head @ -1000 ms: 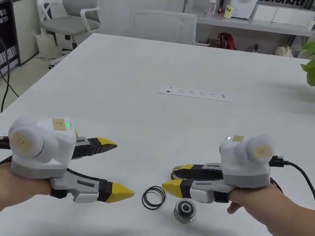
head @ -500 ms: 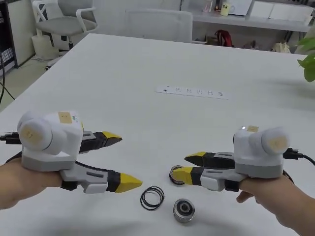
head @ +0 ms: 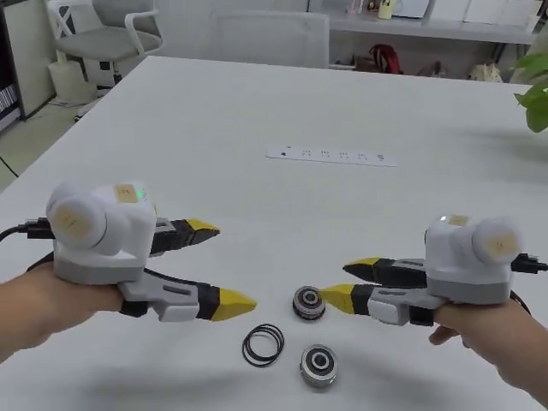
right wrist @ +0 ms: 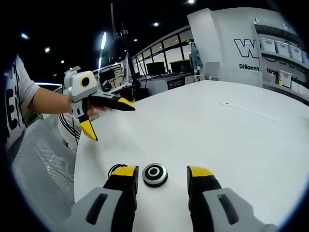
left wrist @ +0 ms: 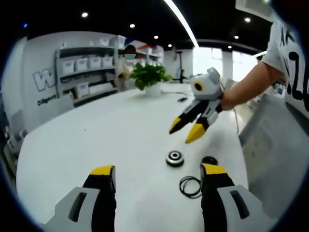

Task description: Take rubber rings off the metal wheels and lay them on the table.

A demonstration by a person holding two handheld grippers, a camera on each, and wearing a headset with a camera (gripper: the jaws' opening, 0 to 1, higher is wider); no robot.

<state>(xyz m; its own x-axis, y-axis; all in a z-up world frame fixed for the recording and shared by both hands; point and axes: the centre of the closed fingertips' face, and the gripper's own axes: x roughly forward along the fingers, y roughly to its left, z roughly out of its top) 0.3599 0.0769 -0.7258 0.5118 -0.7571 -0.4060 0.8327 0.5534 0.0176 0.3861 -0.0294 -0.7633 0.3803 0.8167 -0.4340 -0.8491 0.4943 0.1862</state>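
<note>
Two metal wheels lie on the white table [head: 214, 128] near its front edge: one wheel [head: 308, 302] just left of my right gripper's tips, the other wheel [head: 318, 364] nearer me. A small pile of black rubber rings [head: 263, 343] lies flat beside them. My right gripper [head: 347, 281] is open, pointing left, tips short of the first wheel [right wrist: 155, 174], which lies ahead of its gripper [right wrist: 161, 170]. My left gripper [head: 218, 264] is open wide, pointing right, above the table. From the left gripper [left wrist: 157, 170], I see a wheel [left wrist: 175, 158] and the rings [left wrist: 190, 186].
A white power strip [head: 330, 156] lies mid-table beyond the work. Office chairs [head: 111, 34] stand past the far left corner, and a plant [head: 535, 94] leans in at the right edge. The table's edge runs close behind both hands.
My right gripper has drawn back to the right, uncovering a wheel that stays on the table. The left gripper has edged slightly right. The head camera has shifted.
</note>
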